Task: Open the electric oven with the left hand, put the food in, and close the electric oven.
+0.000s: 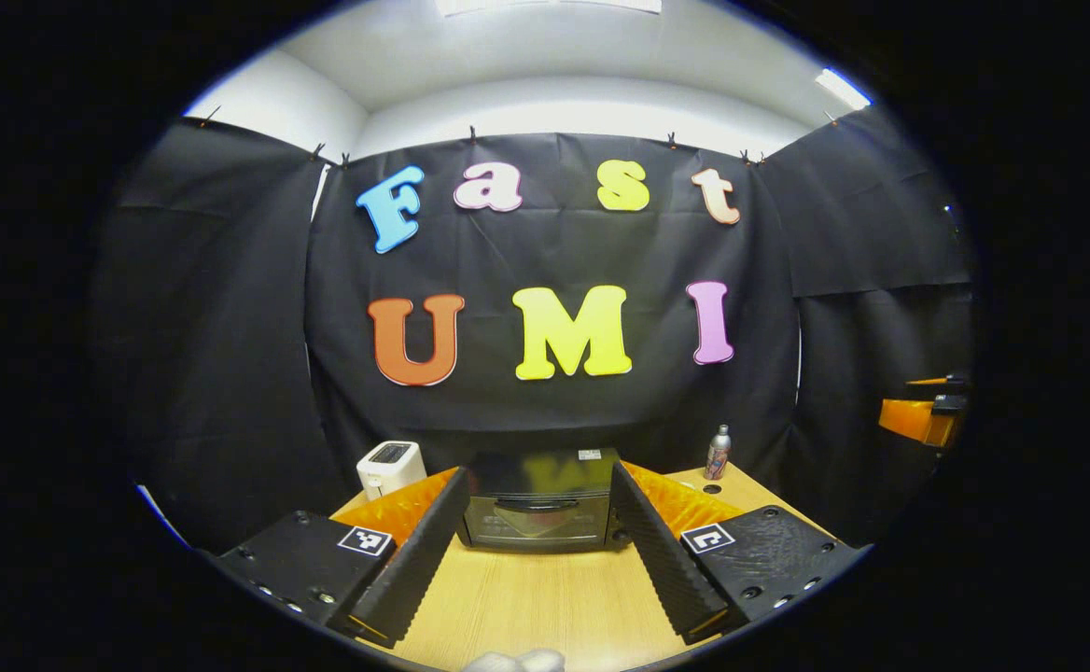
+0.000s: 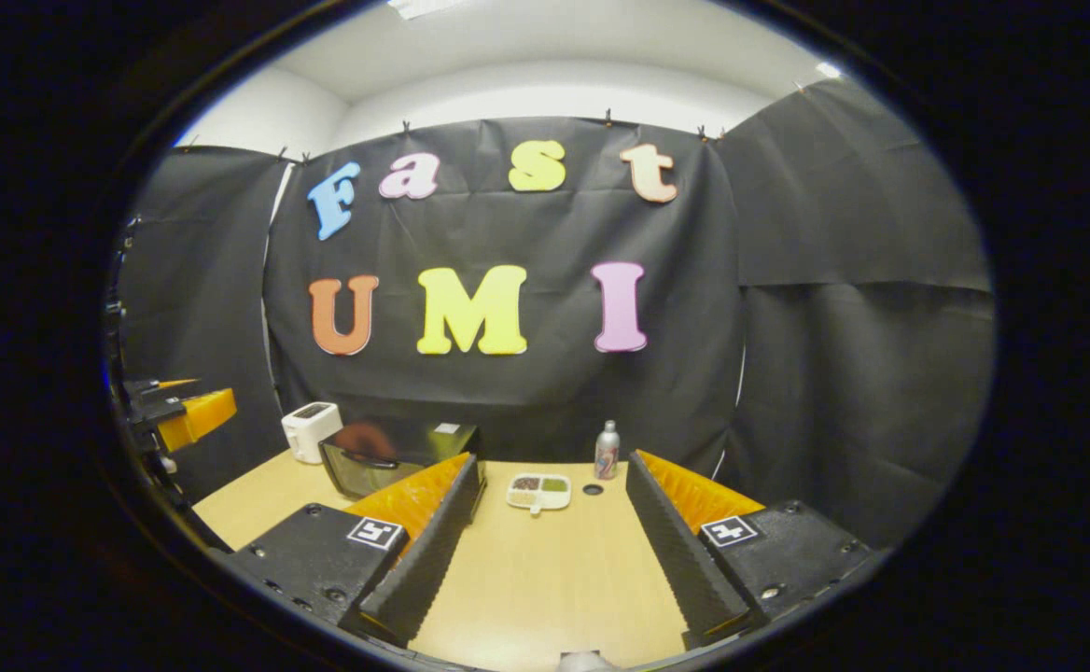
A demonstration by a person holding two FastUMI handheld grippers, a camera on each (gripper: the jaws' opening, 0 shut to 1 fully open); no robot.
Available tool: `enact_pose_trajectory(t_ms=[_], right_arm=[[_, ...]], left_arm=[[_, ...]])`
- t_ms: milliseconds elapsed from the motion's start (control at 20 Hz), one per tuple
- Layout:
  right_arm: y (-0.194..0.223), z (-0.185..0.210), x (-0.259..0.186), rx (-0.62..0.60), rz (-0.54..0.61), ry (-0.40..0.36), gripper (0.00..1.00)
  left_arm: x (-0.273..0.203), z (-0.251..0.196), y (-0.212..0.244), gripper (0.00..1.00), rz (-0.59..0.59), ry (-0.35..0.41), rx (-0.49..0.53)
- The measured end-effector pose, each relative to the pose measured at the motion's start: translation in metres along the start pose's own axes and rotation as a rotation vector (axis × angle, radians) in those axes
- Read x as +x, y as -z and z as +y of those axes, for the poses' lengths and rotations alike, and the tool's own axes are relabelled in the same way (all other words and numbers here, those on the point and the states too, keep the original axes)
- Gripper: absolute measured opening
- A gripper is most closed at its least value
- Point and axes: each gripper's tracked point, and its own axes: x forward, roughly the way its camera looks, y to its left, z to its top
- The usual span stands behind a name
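Squarely before oven (image 1: 539,509), left tongs (image 1: 538,551) agape.

Open-fingered hand-held gripper (image 2: 545,551) faces food tray (image 2: 538,491) beside oven (image 2: 386,459).

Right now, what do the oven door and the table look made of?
Oven door: looks like dark glass in a metal frame, glossy, mirroring the yellow wall colour. Table: pale wood or wood-look laminate, matte, with faint grain; which one is unclear.

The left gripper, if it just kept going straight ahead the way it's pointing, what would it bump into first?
Most likely the electric oven. It sits dead ahead between the open fingers of the left gripper, door shut, with only bare table in between. How far off it stands is hard to judge through the fisheye.
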Motion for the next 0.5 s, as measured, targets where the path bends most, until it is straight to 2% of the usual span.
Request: enact_pose_trajectory(t_ms=[150, 350, 500], right_arm=[[-0.002, -0.014, -0.022, -0.010, -0.025, -0.011, 0.96], [0.001, -0.019, -0.043, -0.017, -0.053, -0.055, 0.96], [0.000, -0.027, -0.050, -0.012, -0.058, -0.047, 0.96]], left_arm=[[-0.026, -0.005, -0.010, 0.96, -0.036, -0.039, 0.008], [-0.050, -0.022, -0.010, 0.96, -0.031, -0.043, -0.026], [-0.064, -0.028, -0.014, 1.00, -0.049, -0.048, -0.010]])
